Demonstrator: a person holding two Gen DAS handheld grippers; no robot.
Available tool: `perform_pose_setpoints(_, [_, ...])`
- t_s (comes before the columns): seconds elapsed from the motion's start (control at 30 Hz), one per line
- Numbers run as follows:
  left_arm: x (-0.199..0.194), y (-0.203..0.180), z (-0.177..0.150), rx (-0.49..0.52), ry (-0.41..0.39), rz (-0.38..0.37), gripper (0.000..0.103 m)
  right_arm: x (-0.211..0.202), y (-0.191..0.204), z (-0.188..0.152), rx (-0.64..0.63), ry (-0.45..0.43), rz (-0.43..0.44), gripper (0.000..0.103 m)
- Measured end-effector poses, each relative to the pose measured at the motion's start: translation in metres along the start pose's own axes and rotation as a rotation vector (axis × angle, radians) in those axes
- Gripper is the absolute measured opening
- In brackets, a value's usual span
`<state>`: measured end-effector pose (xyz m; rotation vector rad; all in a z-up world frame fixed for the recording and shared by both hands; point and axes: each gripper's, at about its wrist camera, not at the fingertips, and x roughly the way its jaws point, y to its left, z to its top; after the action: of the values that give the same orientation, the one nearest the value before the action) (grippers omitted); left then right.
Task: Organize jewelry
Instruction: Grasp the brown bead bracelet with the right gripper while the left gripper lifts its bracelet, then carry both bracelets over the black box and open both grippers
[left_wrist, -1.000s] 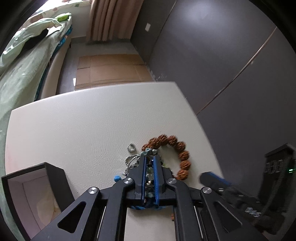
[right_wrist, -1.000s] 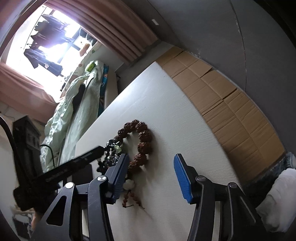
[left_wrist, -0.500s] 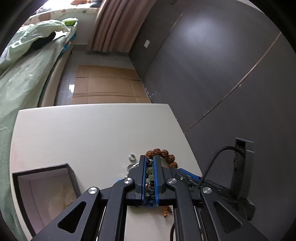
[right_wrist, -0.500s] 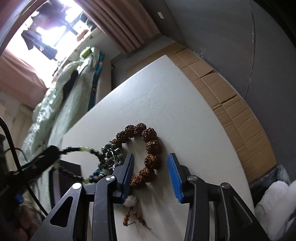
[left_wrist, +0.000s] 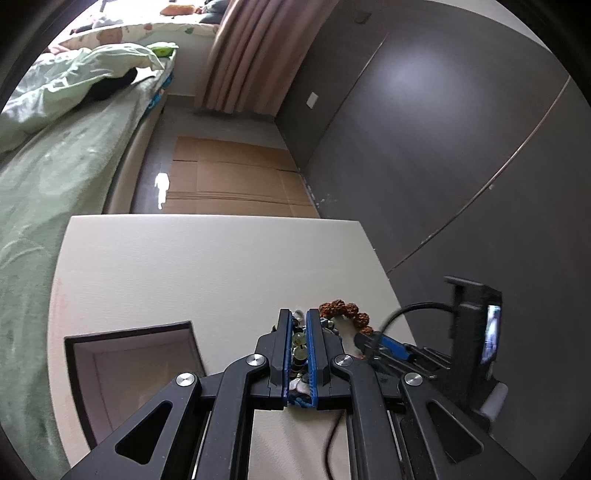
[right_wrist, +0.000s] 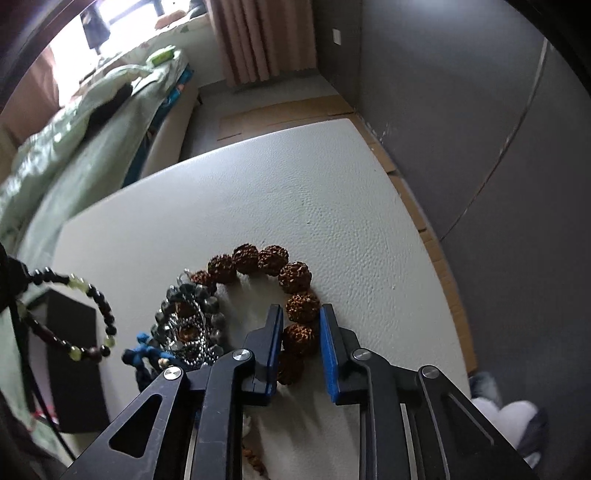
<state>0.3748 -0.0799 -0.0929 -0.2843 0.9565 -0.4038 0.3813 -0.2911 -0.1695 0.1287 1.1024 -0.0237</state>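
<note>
In the left wrist view, the left gripper (left_wrist: 298, 321) hides most of what it holds: only a few pale green and dark beads of the thin dark-and-green beaded bracelet (left_wrist: 299, 341) show in the narrow slit between its blue-padded fingers, which are clamped nearly together on it. The open black jewelry box with pale lining (left_wrist: 133, 373) sits on the white textured tabletop (left_wrist: 207, 266) to the lower left, its near side cut off behind the gripper's frame. Only an arc of the chunky brown seed-bead bracelet (left_wrist: 345, 312) shows past the fingers, beside the right gripper's blue tip. In the right wrist view, the thin bracelet (right_wrist: 88, 317) hangs in the air at the left edge, its held end out of frame. The right gripper (right_wrist: 302, 314) is partly closed, its fingers straddling the brown bracelet (right_wrist: 291, 280) on the table; whether the pads touch the beads I cannot tell. A tangle of grey beads and silver chain (right_wrist: 188, 321) lies just left, blurred
</note>
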Motion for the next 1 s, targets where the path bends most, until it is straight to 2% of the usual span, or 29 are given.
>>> perform_pose_setpoints(0.17, [-0.016,-0.004,0.003,0.013,-0.038,0.018,0.007,-0.031,-0.005,-0.004,0.046,-0.075,0.098,0.02])
perform_pose_setpoints(0.43, [-0.042,0.001,-0.002,0.015,-0.074,0.047,0.007,-0.075,0.004,-0.015,0.052,-0.177,0.229,0.02])
perform_pose_setpoints(0.6, [-0.06,0.001,0.0,0.02,-0.098,0.052,0.007,-0.094,0.013,-0.019,0.06,-0.227,0.288,0.02])
perform_pose_setpoints(0.73, [-0.08,0.001,0.002,0.023,-0.124,0.058,0.007,-0.109,0.017,-0.02,0.072,-0.273,0.374,0.02])
perform_pose_setpoints(1.0, [-0.117,0.006,0.003,0.029,-0.172,0.091,0.007,-0.112,0.03,-0.022,0.099,-0.275,0.579,0.02])
